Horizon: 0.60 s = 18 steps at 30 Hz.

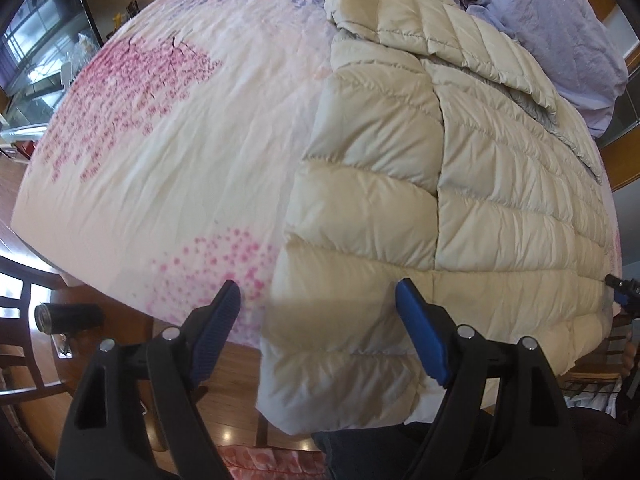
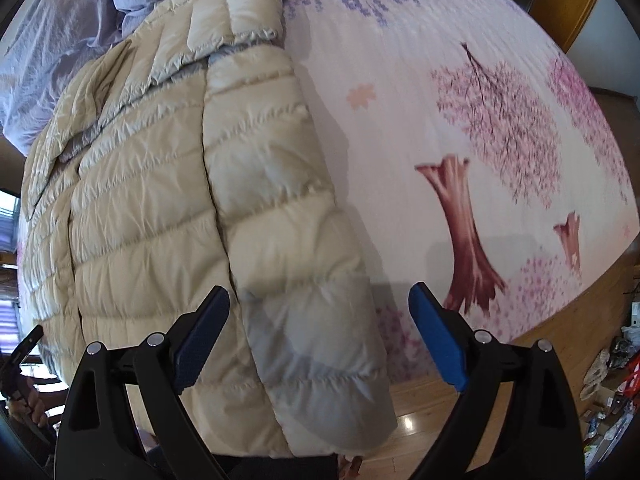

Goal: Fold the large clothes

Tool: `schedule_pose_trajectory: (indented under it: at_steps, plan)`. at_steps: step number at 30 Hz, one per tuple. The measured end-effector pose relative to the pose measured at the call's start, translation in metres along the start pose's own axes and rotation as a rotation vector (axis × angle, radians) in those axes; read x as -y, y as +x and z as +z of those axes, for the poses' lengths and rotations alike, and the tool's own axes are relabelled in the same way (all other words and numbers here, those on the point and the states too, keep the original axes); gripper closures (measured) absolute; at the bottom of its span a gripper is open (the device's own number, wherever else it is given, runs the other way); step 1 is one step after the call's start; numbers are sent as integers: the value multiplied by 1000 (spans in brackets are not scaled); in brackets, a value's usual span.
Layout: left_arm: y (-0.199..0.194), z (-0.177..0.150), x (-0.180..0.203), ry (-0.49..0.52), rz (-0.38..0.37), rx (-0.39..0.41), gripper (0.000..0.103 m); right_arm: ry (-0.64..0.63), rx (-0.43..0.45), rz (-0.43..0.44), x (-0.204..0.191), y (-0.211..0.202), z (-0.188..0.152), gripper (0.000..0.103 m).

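I have the cream puffer jacket [image 1: 460, 200] lying flat on the flowered bed sheet [image 1: 180, 152], both sleeves folded in over the body, its hem hanging off the near edge right under my tongs. My left tongs [image 1: 318, 300] stand released over the hem's left corner, and my right tongs [image 2: 320, 312] stand released over the folded sleeve [image 2: 304, 264] at the other corner, neither touching cloth. I judge the next step is the lengthwise fold: lower both, clench the two hem corners, and carry them up toward the collar [image 1: 400, 4].

Glossy wooden floor [image 2: 432, 412], floral bed [image 1: 168, 152]
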<state>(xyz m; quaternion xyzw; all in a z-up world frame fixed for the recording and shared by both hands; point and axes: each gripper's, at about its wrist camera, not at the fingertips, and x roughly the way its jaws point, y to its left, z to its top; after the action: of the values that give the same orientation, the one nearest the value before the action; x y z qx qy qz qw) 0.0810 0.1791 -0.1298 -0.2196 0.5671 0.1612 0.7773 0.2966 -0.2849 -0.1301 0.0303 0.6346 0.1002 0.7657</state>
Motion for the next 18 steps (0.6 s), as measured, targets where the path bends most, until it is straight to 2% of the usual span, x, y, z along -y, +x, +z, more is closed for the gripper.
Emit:
schedule_pose_trajectory:
  at_steps: [7,10,15,18]
  plan:
    - [-1,-15,5,-6,-25,1,24,-44,-61,84,10,3,-21,10]
    - [-3,-17,3,-16,-49,-1,29,-73,-76,131,14,0,-33,11]
    - [-10,-32,-5,-21,-103,-12,42,-105,-95,209,19,-5,-50,25]
    - [-12,-40,-3,-17,-130,-22,53,-84,-98,249,27,-8,-53,44]
